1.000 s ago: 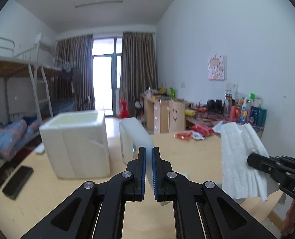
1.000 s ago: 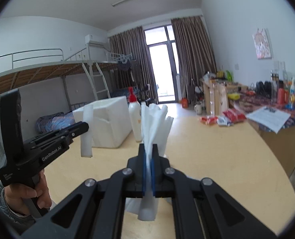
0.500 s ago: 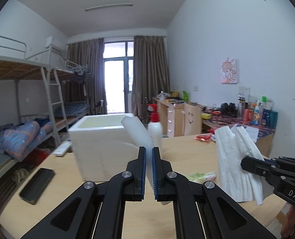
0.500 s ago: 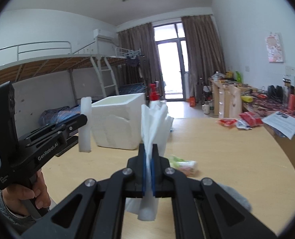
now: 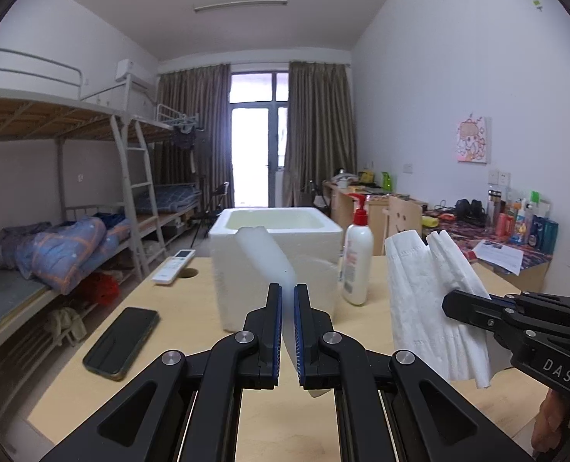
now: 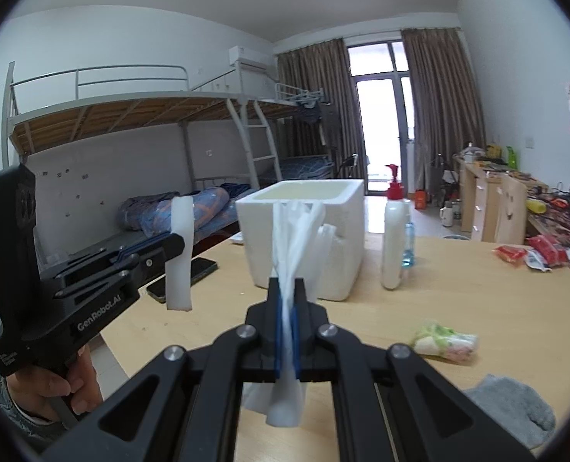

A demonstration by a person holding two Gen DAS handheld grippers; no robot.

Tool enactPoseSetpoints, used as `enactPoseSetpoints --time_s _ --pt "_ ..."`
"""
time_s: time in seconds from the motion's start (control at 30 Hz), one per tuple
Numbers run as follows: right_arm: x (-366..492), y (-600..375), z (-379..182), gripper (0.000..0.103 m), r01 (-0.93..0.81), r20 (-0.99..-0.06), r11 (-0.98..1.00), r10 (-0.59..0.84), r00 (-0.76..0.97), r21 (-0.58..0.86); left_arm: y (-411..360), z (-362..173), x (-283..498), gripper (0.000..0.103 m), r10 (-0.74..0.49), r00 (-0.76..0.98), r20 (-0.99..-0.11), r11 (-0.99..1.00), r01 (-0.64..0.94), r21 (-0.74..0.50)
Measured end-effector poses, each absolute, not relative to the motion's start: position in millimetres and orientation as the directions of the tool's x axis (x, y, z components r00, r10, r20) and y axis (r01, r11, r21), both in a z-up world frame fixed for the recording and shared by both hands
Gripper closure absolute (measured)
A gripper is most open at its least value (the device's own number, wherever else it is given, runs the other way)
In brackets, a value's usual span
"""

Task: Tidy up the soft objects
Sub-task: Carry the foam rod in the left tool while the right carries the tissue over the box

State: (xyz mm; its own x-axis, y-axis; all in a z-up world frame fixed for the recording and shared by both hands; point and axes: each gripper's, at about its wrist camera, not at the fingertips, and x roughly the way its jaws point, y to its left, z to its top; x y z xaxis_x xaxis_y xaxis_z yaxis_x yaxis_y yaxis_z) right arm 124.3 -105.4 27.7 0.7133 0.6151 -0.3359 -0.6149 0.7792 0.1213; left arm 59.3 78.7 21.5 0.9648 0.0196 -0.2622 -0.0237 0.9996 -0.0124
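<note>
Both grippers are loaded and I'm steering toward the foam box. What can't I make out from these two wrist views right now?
- Inside of the foam box: both views sit too low; its walls hide the floor.
- Lower end of the foam strip in the left gripper: left wrist view, covered by the fingers.
- Label on the lotion bottle: too small.
- Grey cloth: right wrist view, cut off by the lens edge.

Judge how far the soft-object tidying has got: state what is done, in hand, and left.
Done: nothing visibly, the foam box interior is hidden. In hand: left gripper clamps a foam strip; right gripper clamps tissue. Left: grey cloth and soft packet on the table.
</note>
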Motion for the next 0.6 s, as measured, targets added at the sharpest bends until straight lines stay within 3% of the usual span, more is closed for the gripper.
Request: enactPoseSetpoints --time_s 0.6 --pt "148 -79 55 0.097 -0.650 -0.333 0.754 0.640 0.693 0.097 95 49 82 0.097 -0.008 0.964 -0.264 0.999 0.000 -0.032"
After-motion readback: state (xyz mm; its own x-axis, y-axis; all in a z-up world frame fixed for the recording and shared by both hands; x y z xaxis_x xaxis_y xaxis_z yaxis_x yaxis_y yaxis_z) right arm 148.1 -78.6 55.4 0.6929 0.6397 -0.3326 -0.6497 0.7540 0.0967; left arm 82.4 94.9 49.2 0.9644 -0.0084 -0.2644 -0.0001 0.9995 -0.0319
